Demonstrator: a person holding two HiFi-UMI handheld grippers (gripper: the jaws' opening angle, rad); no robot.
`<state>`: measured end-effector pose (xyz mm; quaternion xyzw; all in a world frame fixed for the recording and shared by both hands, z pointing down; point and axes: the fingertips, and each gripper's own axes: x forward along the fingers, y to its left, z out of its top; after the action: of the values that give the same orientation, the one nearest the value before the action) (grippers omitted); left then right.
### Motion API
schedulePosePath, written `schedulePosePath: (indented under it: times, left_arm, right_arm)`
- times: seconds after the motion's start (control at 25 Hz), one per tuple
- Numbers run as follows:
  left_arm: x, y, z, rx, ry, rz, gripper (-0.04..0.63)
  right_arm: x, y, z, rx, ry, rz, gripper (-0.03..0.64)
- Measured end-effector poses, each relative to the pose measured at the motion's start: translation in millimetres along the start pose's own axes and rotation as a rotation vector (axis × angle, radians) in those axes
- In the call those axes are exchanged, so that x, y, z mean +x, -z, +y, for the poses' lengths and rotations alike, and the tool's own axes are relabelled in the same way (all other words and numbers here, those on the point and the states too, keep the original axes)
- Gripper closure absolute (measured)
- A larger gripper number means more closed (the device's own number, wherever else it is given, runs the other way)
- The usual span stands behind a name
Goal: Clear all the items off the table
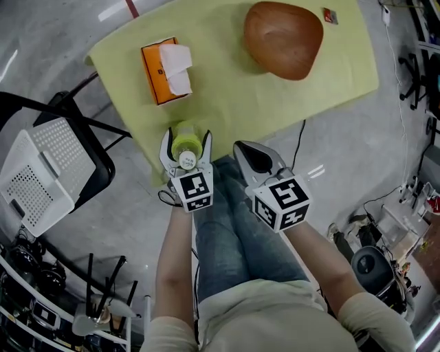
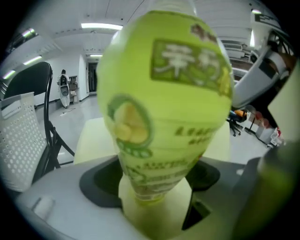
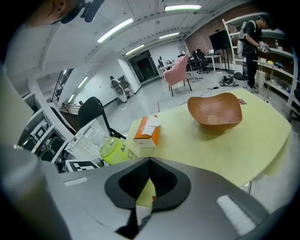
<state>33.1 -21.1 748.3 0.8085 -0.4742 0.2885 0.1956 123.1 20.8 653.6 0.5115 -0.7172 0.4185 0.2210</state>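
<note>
A green-labelled bottle (image 1: 185, 135) lies on its side at the near edge of the yellow-green table (image 1: 240, 96), its white cap pointing back at me. My left gripper (image 1: 185, 146) stands wide around it, one jaw on each side. In the left gripper view the bottle (image 2: 164, 108) fills the frame, and I see no pad pressing on it. My right gripper (image 1: 240, 147) hovers just off the table's edge to the right, shut and empty. In its own view the shut right gripper (image 3: 150, 161) points along the table, with the bottle (image 3: 111, 150) at its left.
An orange tissue box (image 1: 167, 71) sits at the table's left and a wooden bowl (image 1: 283, 39) at the far right, with a small red item (image 1: 330, 16) beyond it. A white perforated basket (image 1: 41, 179) rests on a black chair left of the table.
</note>
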Motion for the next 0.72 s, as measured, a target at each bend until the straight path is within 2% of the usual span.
schedulePosePath:
  times: [0.16,0.32,0.52,0.72]
  left_arm:
    - [4,2,6,0.015,-0.04,0.001,0.278]
    - [4,3,5,0.03,-0.04,0.001,0.295]
    - [0,3,1,0.044,-0.001,0.022,0.308]
    - [-14,-11,-3,0.039,0.015,0.01,0.31]
  right_arm:
    - [1,4,0,-0.002,-0.006,0.01,0.618]
    - [2,5,-1,-0.003,-0.004,0.01,0.618]
    - [-3,-1,3,0.001,-0.004,-0.004,0.618]
    - [-16,-12,10,-0.011,-0.003,-0.028,0.618]
